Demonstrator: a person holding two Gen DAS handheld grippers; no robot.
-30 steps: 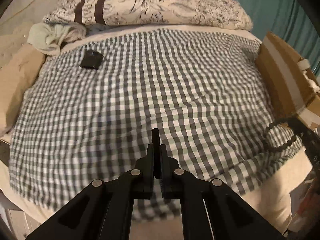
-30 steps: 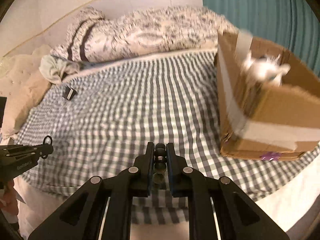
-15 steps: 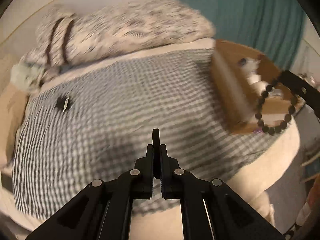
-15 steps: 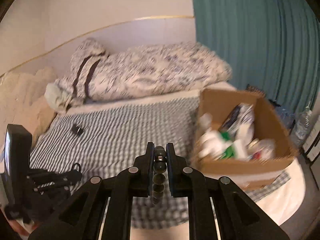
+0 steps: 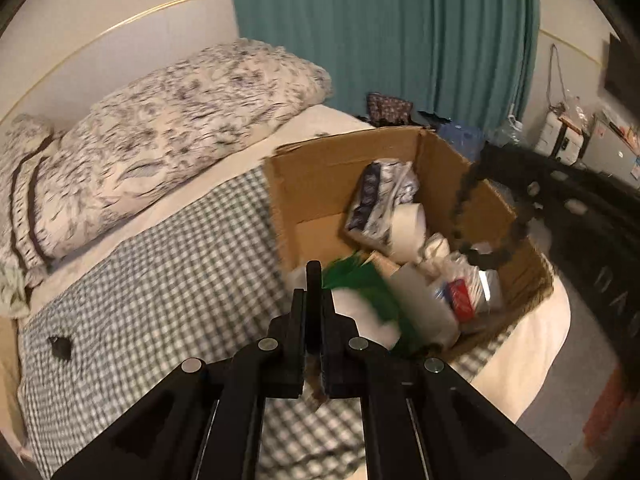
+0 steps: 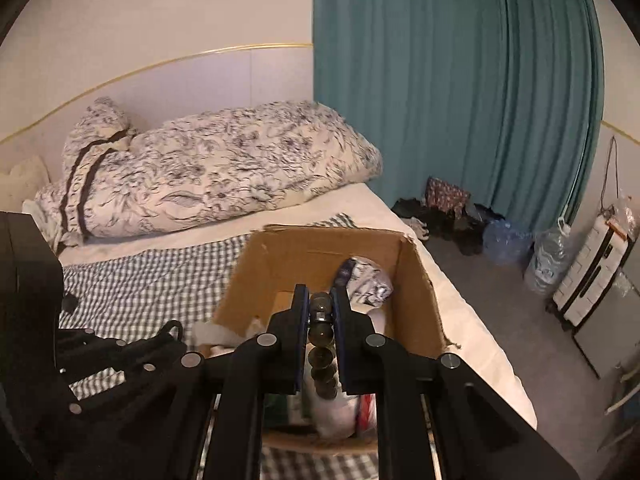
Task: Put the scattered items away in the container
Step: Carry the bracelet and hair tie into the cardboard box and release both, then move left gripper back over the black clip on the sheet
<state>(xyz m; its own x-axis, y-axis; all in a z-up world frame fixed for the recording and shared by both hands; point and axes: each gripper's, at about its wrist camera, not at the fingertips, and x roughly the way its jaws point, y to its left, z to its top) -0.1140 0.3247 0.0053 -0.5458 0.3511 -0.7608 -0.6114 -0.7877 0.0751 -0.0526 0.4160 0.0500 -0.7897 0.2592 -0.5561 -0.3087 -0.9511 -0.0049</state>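
Note:
My right gripper (image 6: 320, 304) is shut on a dark bead bracelet (image 6: 321, 336) and holds it over the open cardboard box (image 6: 320, 248). In the left wrist view the bracelet (image 5: 476, 220) hangs as a loop above the box (image 5: 316, 184), which holds several packets and rolls. My left gripper (image 5: 314, 276) is shut and empty, above the box's near left corner. A small black item (image 5: 60, 346) lies on the checked blanket (image 5: 160, 280) at far left; it also shows in the right wrist view (image 6: 69, 303).
A floral duvet (image 6: 208, 176) is piled at the head of the bed. A teal curtain (image 6: 452, 100) hangs behind. Bags and bottles (image 6: 496, 236) lie on the floor at right, with a white suitcase (image 6: 592, 276) by the wall.
Both grippers have risen and swung right toward the box. The bracelet has gone from beside the box to above its opening. Both stay shut.

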